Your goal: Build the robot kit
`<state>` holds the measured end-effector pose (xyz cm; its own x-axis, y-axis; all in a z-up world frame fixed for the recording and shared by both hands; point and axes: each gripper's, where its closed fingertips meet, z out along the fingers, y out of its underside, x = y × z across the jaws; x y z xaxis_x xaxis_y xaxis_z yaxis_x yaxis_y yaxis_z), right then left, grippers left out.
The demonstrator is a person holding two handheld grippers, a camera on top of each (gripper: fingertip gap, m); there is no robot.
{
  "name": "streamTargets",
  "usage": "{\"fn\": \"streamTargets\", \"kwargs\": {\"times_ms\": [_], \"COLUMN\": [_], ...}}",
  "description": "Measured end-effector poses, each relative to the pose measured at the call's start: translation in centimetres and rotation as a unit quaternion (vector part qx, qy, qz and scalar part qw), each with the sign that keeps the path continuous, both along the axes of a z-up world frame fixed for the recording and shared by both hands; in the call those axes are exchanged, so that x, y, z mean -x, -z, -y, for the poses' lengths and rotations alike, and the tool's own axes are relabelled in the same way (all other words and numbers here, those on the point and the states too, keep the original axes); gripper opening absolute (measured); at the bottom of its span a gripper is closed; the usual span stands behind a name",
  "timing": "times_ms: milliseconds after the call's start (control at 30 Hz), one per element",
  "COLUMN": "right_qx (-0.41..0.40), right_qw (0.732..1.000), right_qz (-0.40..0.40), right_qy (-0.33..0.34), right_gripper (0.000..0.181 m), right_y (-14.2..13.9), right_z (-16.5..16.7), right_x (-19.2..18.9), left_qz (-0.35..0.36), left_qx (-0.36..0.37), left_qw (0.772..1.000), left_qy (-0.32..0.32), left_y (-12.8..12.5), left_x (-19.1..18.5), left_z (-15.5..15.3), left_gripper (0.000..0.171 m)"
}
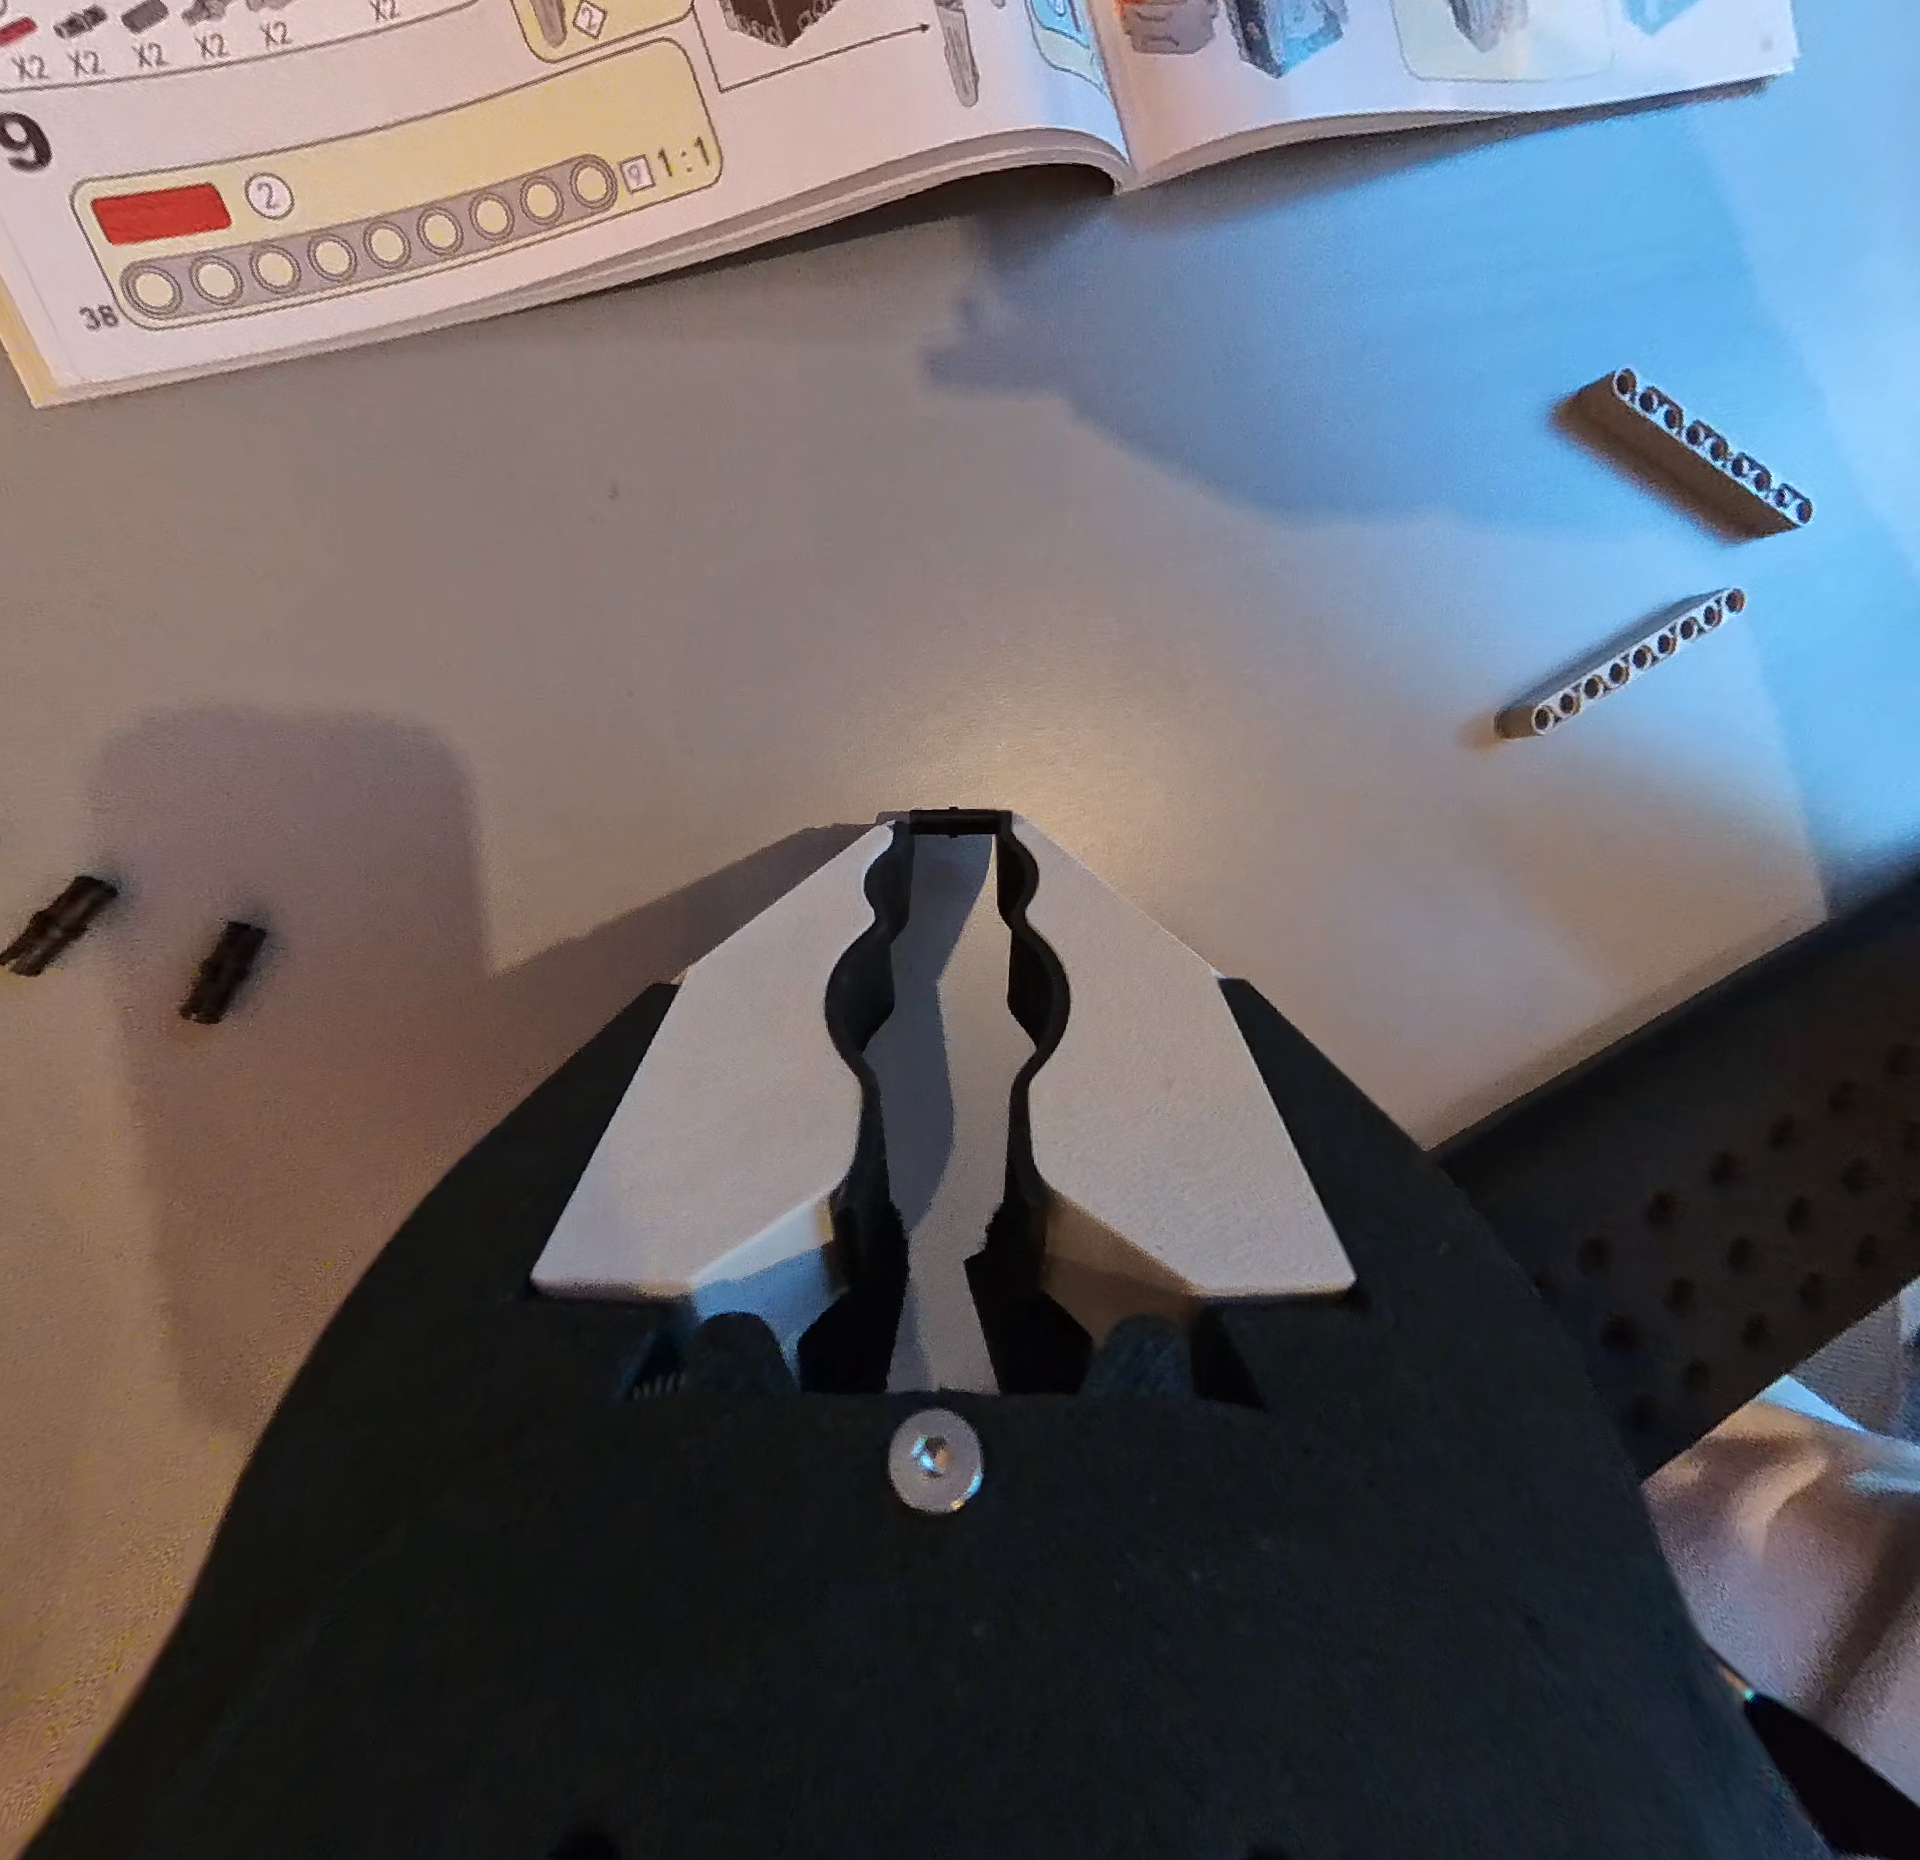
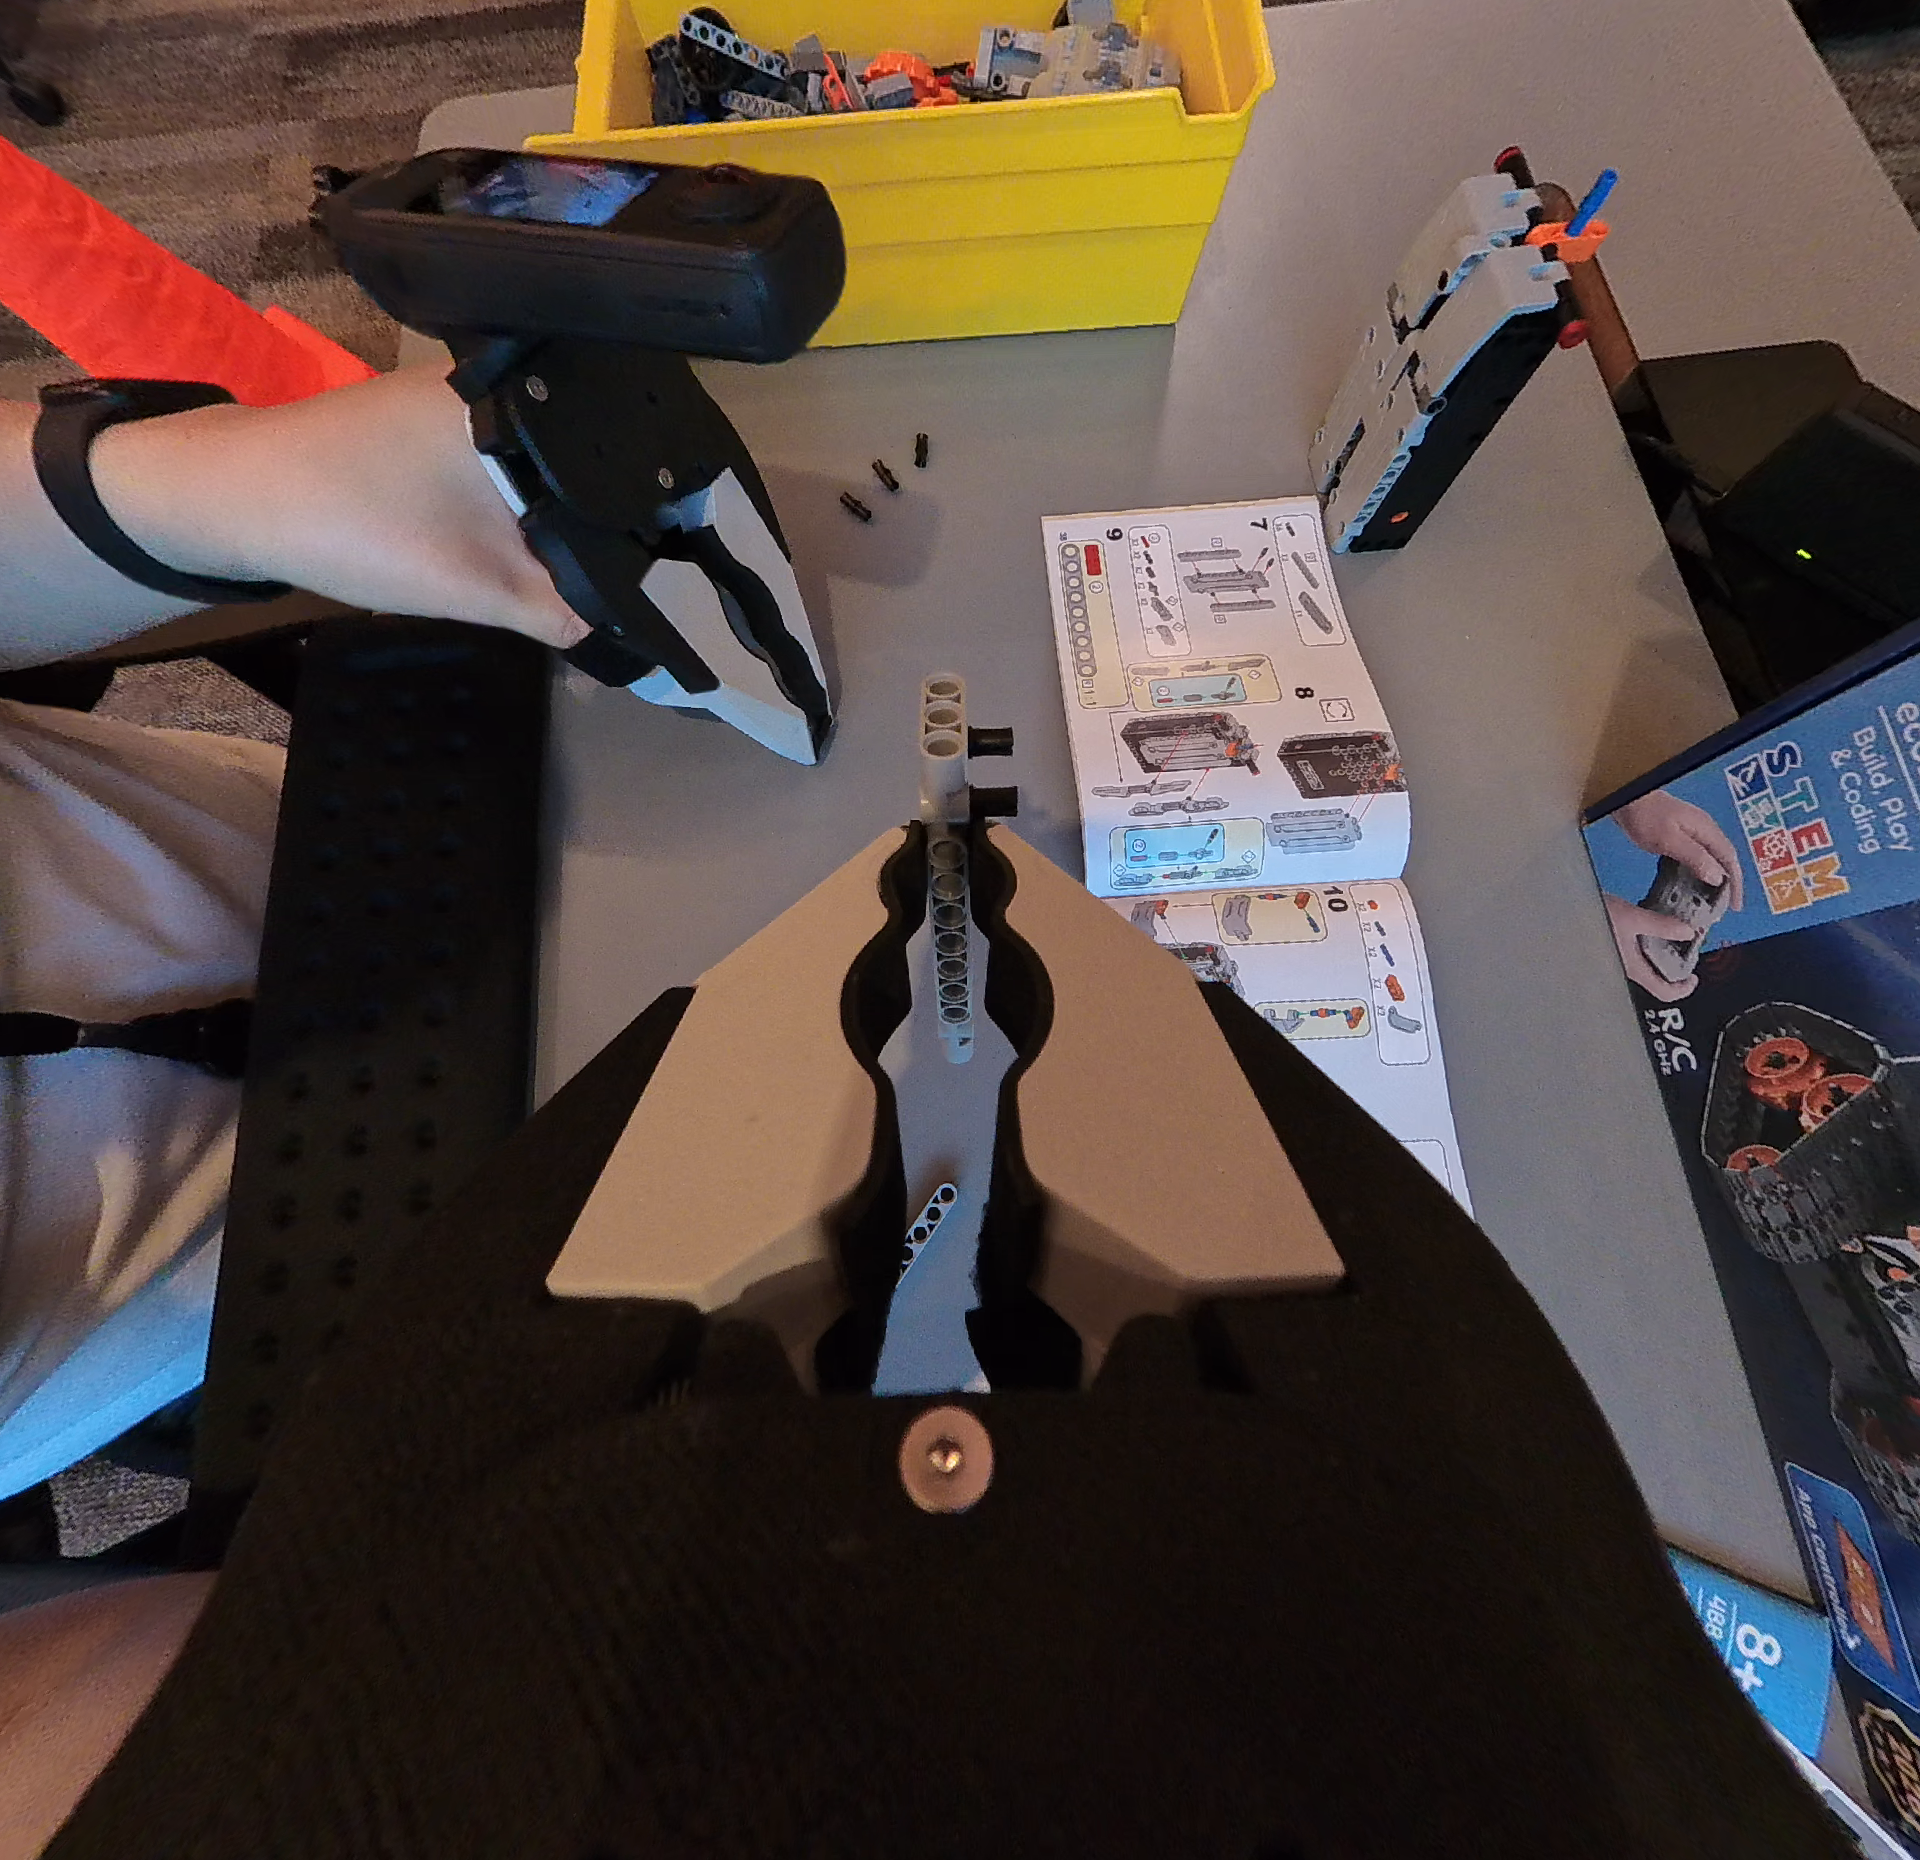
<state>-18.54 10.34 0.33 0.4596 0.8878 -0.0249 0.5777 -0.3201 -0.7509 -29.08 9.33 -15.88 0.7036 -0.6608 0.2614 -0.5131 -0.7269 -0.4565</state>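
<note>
Left gripper: jaws nearly together, pinching a small black pin crosswise at the very tips; hangs above bare table.
Right gripper: jaws clamped on a grey holed beam; the beam's long axis runs straight out along the fingers, part sticking past the tips, the rest back between them.
Beam detail: two black pegs jut from its right side, just beyond the right jaw tip.
Gripper relation: in the right wrist view the left gripper sits just left of and slightly beyond the beam's free end, tips angled down toward it, apart from it.
Loose parts, left view: two black pins lie on the table well to the left; two grey beams lie well to the right.
Edges: open instruction booklet lies just right of the beam; yellow bin of parts at the far table edge; a blue box overhangs the right edge.
Open room: bare table between booklet and left gripper, under the beam.
</note>
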Motion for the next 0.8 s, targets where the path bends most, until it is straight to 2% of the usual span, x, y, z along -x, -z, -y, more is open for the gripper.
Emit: {"fn": "streamTargets", "kwargs": {"times_ms": [333,433,600,700,800], "right_qx": [-0.006,-0.01,-0.015,-0.02,-0.023], "right_qw": [1.0,1.0,1.0,1.0,1.0], "right_qz": [0.0,-0.002,-0.002,-0.003,-0.009], "right_qy": [0.003,0.003,0.007,0.011,0.016], "right_gripper": [0.007,0.007,0.007,0.007,0.006], "right_y": [-0.3,-0.6,-0.8,-1.0,-1.3], "right_z": [0.0,0.2,0.2,0.2,0.0], "right_x": [-0.3,-0.4,-0.7,-1.0,-1.4], "left_qz": [-0.124,-0.124,-0.108,-0.093,-0.035], "left_qx": [-0.087,-0.083,-0.07,-0.141,-0.237], "left_qw": [0.988,0.989,0.992,0.985,0.966], "left_qy": [0.003,-0.002,0.003,0.018,0.093], "left_y": [0.4,0.4,0.2,-2.6,-9.0], "left_x": [0.2,0.1,-0.4,-0.2,-0.8], "left_z": [-0.4,-0.4,-0.2,-1.3,-1.6], "left_gripper": [0.013,0.015,0.028,0.03,0.029]}}
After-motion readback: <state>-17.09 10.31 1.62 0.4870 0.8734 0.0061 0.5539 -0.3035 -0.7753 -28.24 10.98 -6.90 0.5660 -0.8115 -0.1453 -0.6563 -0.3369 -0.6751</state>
